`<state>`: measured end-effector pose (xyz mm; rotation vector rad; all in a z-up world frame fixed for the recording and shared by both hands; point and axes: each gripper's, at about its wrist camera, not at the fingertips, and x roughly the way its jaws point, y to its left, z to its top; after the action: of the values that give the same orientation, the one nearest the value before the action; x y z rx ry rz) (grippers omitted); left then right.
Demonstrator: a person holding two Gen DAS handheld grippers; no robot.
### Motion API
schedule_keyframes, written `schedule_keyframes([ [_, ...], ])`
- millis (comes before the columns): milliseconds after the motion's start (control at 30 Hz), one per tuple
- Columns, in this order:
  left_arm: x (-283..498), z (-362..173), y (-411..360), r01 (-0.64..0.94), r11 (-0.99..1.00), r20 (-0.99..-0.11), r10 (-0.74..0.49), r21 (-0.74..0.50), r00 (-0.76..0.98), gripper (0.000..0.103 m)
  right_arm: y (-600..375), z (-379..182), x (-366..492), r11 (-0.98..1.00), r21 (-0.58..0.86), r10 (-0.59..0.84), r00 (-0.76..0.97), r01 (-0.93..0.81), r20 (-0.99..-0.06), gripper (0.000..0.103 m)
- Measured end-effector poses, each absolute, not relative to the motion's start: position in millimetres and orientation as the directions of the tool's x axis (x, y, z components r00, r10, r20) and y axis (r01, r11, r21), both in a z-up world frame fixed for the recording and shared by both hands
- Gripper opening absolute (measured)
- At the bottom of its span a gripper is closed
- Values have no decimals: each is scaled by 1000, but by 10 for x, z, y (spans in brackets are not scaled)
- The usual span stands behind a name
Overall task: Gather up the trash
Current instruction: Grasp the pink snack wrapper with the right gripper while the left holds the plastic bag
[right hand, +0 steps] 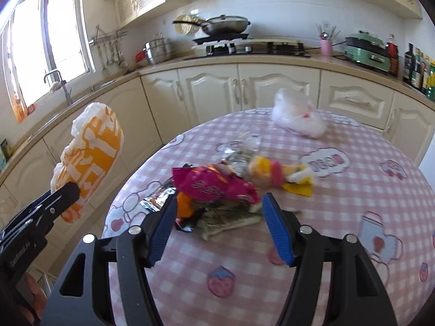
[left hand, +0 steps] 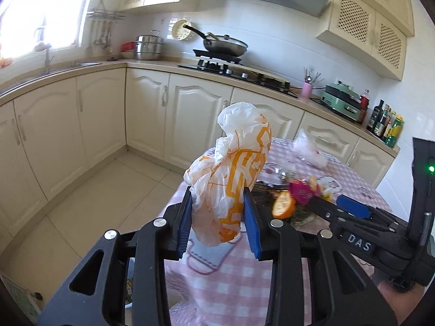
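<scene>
Two grippers work. Left gripper (left hand: 217, 217) jaws clamp an orange-and-white plastic bag (left hand: 233, 174). Right gripper (right hand: 218, 228) jaws gape wide above the wrapper pile (right hand: 217, 187) on the table (right hand: 339, 217).

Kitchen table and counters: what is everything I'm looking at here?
orange-and-white plastic bag: 1, held off the table's left edge
pink snack wrapper: 1, magenta, on the trash pile
orange peel: 1, in the pile
white plastic bag: 1, far side of table
tablecloth: 1, pink checked
frying pan: 1, dark, on stove
steamer pot: 1, steel, counter corner
pink utensil cup: 1, counter
green electric cooker: 1, counter
left gripper: shut on the bag
right gripper: open, at the pile
</scene>
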<state>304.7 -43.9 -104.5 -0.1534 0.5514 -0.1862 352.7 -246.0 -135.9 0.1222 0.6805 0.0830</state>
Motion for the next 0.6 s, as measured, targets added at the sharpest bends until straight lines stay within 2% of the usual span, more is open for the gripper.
schedule_keyframes([
  [67,3084,-1050,-367,129,970,-507,-218,-205,834,32,-2398,-1381,3667,988,150,118,767,-28,-631,67],
  [267,3178,-1113,-282,133,966,-517,-232,-221,824,32,-2358,-1526,3971,989,149,99,728,5,-679,67],
  [333,3198,-1130,-267,133,964,-519,-237,-229,821,32,-2403,-1579,3988,986,169,111,721,9,-684,50],
  [400,3196,-1146,-242,136,962,-519,-243,-235,820,32,-2452,-1565,3933,983,183,111,734,19,-670,46],
  [600,3154,-1139,-219,148,960,-514,-253,-237,820,32,-2524,-1441,3746,979,203,111,780,21,-616,45],
])
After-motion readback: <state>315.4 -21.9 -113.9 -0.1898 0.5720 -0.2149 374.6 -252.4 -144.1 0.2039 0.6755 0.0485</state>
